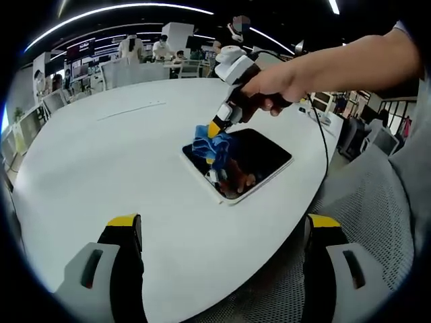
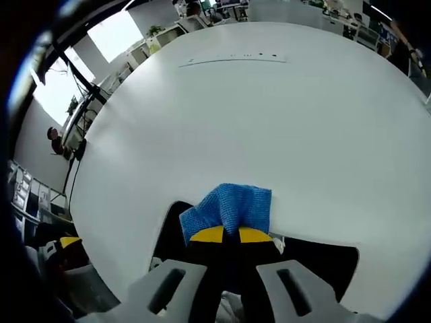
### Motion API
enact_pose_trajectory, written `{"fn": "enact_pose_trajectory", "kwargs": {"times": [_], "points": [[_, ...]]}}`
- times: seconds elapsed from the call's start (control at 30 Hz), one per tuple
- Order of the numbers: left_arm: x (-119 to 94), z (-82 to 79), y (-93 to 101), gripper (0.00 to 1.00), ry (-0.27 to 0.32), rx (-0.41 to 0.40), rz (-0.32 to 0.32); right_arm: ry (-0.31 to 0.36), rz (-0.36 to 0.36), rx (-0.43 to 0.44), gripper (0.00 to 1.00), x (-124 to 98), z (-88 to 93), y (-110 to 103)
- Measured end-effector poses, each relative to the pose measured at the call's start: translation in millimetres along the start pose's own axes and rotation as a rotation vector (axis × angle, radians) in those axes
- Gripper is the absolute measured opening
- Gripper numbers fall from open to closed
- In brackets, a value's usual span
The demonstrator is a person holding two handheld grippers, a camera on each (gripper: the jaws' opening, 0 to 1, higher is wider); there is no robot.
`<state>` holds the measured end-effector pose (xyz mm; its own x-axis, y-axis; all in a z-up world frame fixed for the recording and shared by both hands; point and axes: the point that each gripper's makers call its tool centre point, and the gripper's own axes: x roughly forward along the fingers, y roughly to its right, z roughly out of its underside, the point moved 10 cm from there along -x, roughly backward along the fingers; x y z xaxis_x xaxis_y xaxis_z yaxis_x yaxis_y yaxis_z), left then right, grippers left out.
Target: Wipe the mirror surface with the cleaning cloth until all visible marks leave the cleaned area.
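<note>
Right gripper view — jaws pinch cloth.

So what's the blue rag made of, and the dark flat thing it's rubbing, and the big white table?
The blue cloth looks like soft, nubbly microfibre: its surface is fuzzy and it bunches in folds. The mirror seems to be glossy glass in a pale frame, since it reflects the right gripper above it. The table looks like a smooth, matte white laminate or painted board; I can't tell which.
</note>
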<state>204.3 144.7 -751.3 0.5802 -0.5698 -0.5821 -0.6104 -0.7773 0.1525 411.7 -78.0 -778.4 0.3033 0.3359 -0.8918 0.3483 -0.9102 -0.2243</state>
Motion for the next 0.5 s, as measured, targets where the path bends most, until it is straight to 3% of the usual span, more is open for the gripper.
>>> {"fn": "enact_pose_trajectory", "kwargs": {"times": [0.5], "points": [[0.5, 0.1, 0.3, 0.99, -0.008, 0.004, -0.002, 0.020, 0.036, -0.056, 0.00, 2.4, 5.9, -8.3]]}}
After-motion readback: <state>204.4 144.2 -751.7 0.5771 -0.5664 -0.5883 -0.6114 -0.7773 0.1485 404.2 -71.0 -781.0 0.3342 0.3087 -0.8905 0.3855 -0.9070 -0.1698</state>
